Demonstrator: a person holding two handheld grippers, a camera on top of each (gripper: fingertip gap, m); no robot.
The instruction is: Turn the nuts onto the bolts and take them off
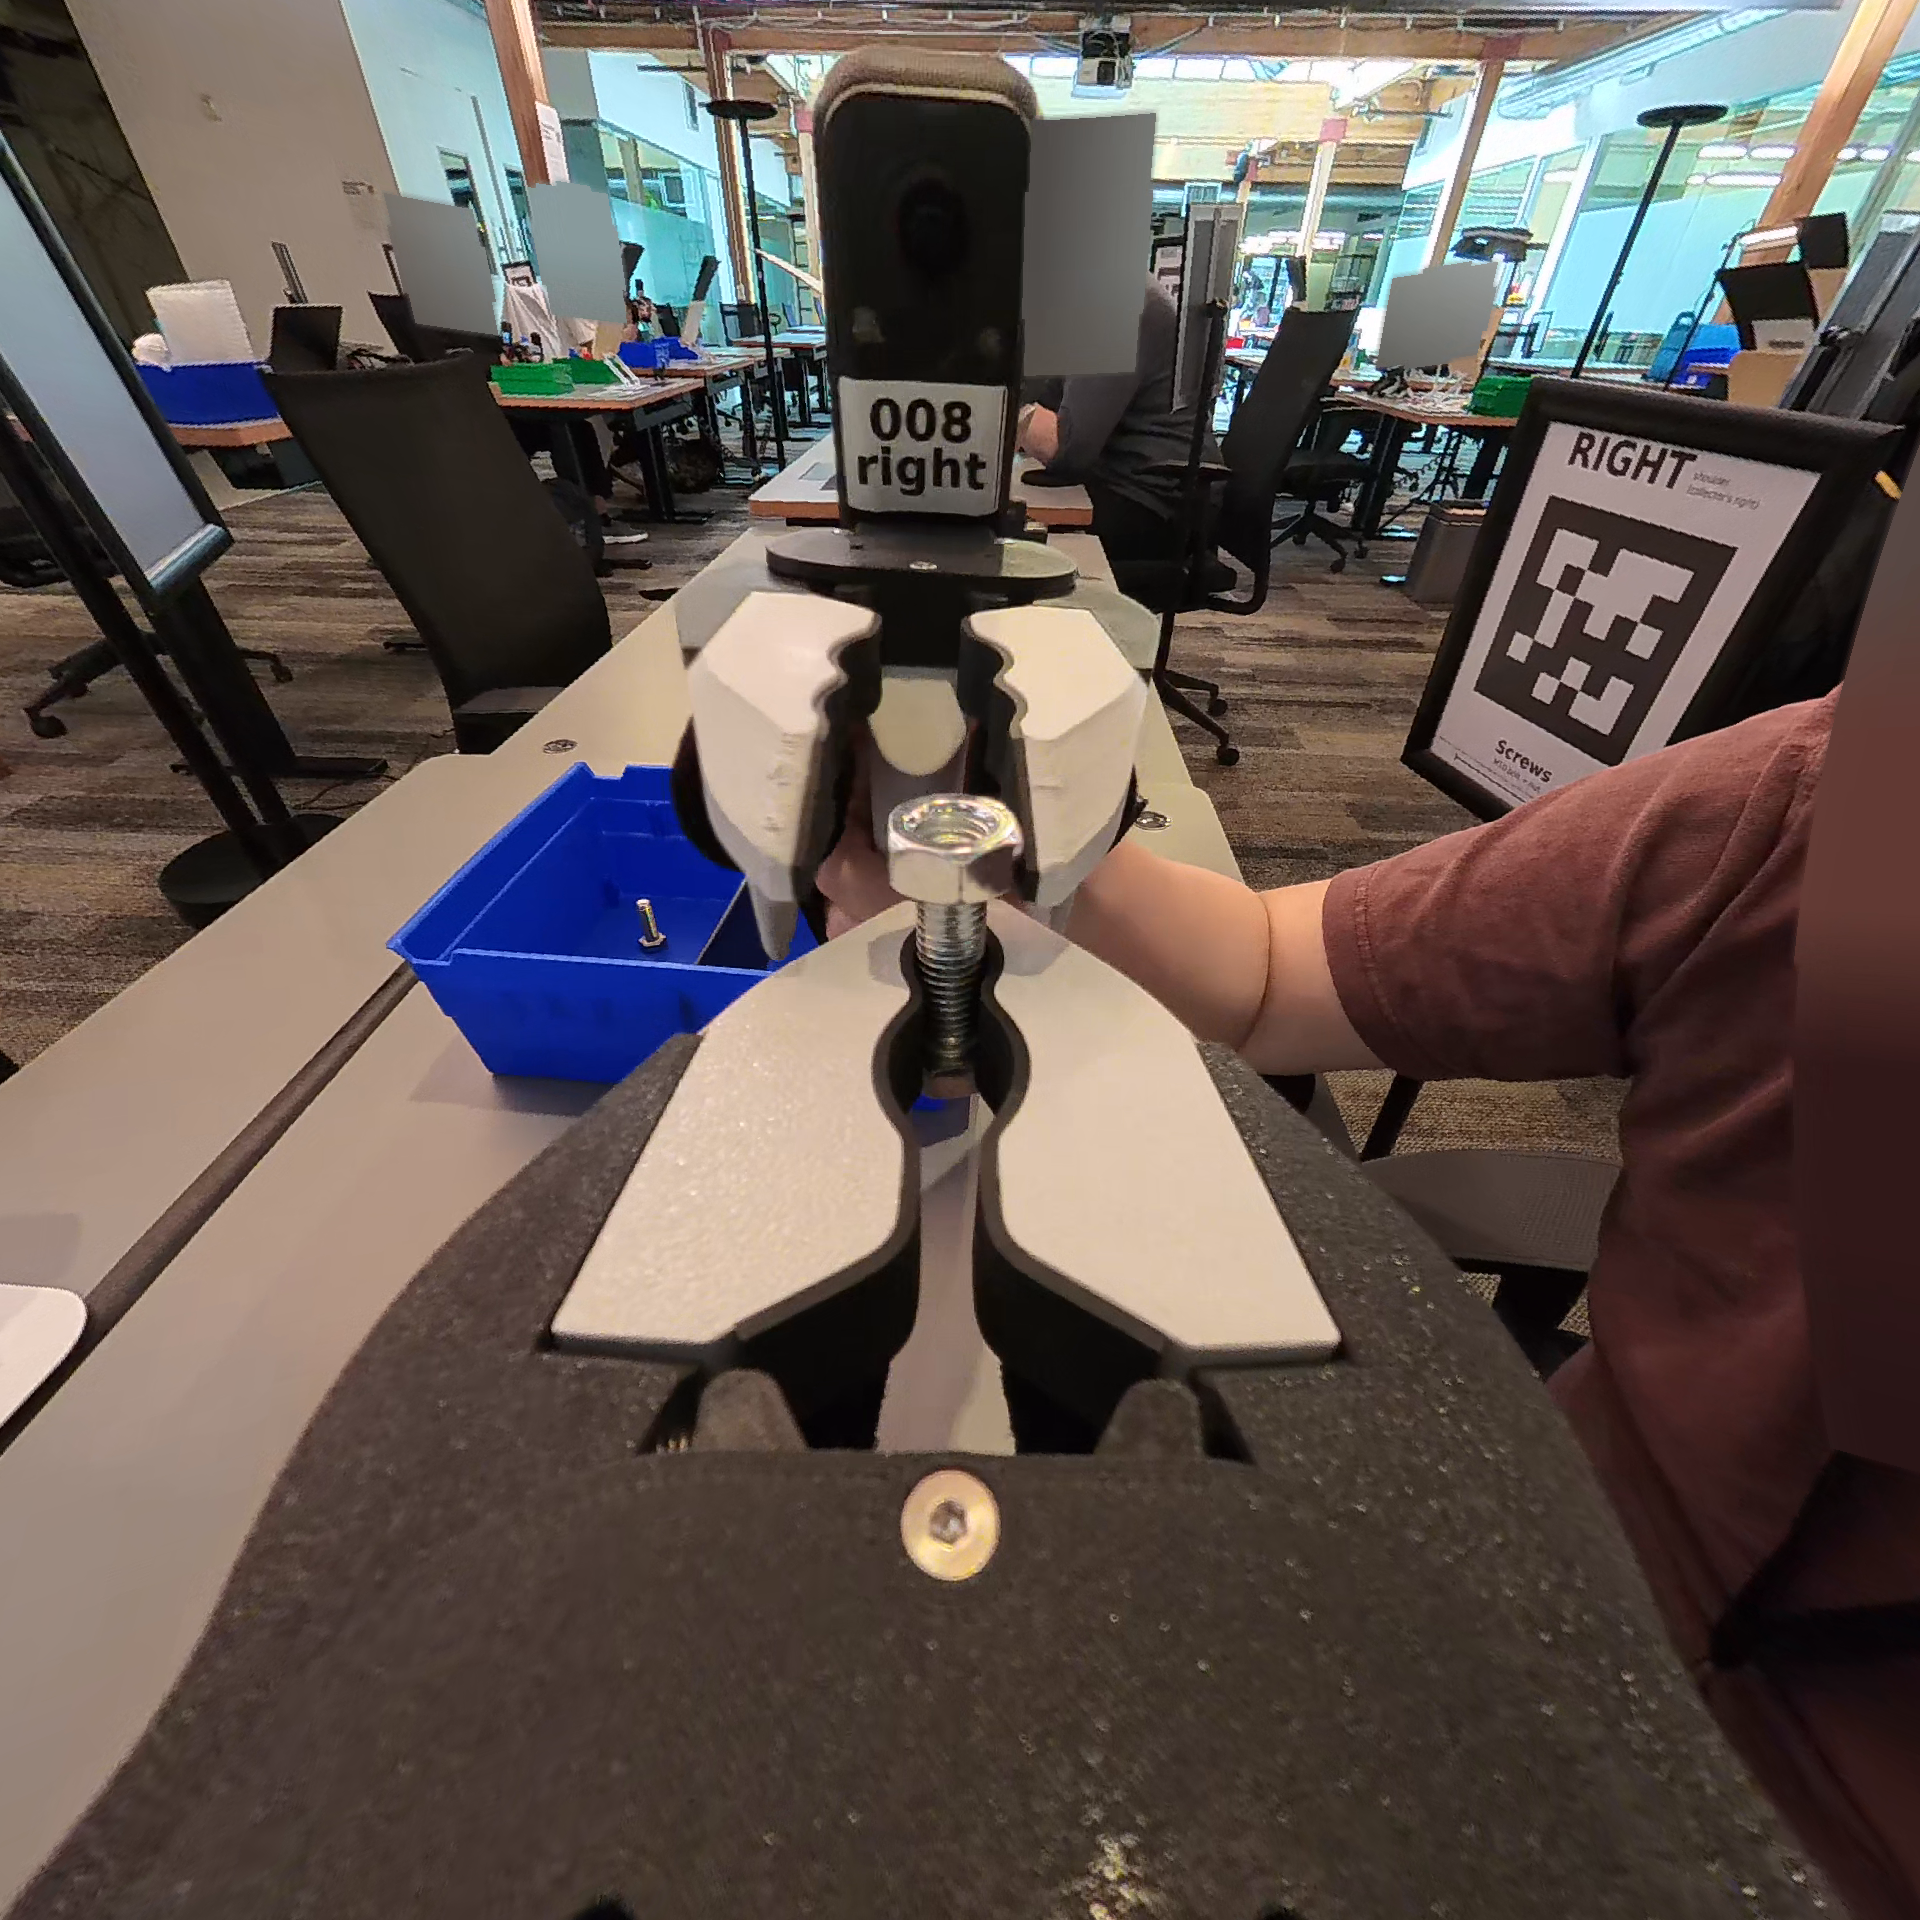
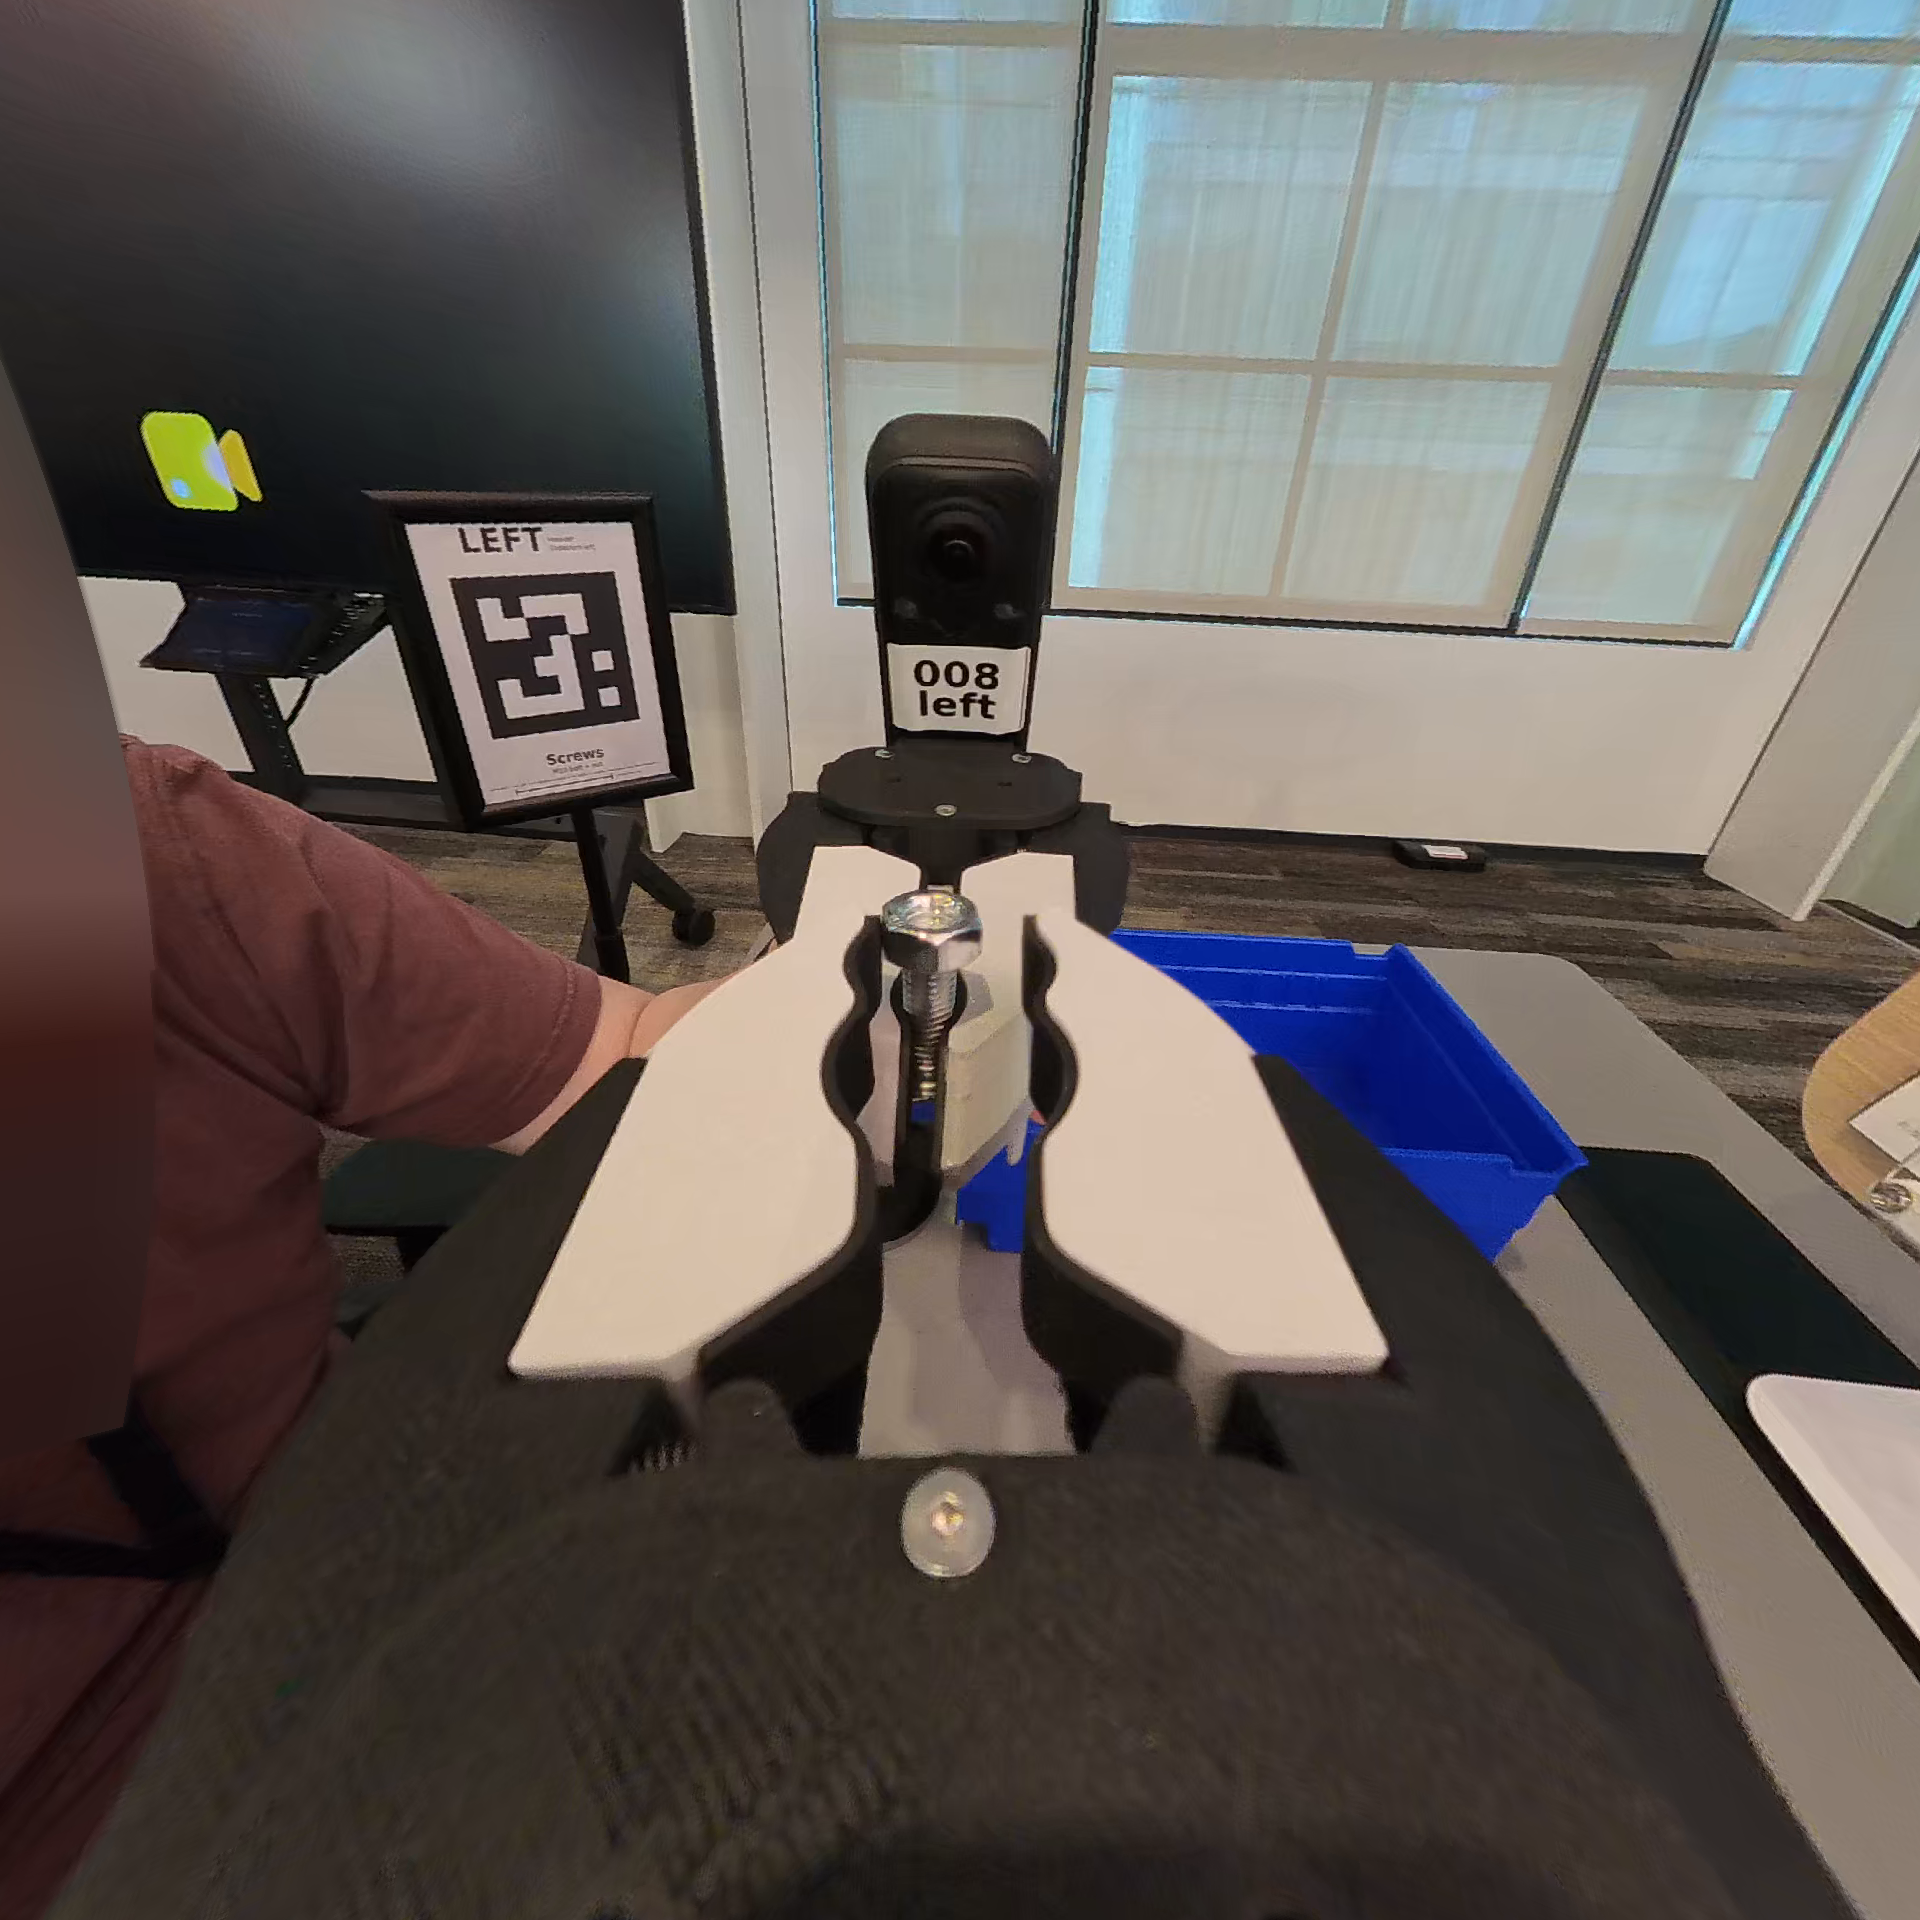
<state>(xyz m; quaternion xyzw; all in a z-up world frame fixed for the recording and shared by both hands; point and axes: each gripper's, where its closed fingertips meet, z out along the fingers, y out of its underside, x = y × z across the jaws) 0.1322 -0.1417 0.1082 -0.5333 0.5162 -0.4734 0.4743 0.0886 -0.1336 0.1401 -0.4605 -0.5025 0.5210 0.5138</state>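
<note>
Bolt (image 1: 951,977) upright, long axis vertical, nut (image 1: 954,844) on the upper end, shank clamped low between the closed fingers of the left gripper (image 1: 951,1023). Right gripper (image 1: 914,821) facing it, jaws parted around the nut (contact hard to judge). Held above the grey table (image 1: 260,1039). Behind, a blue bin (image 1: 540,997) with one more bolt (image 1: 649,923) standing inside.
</note>
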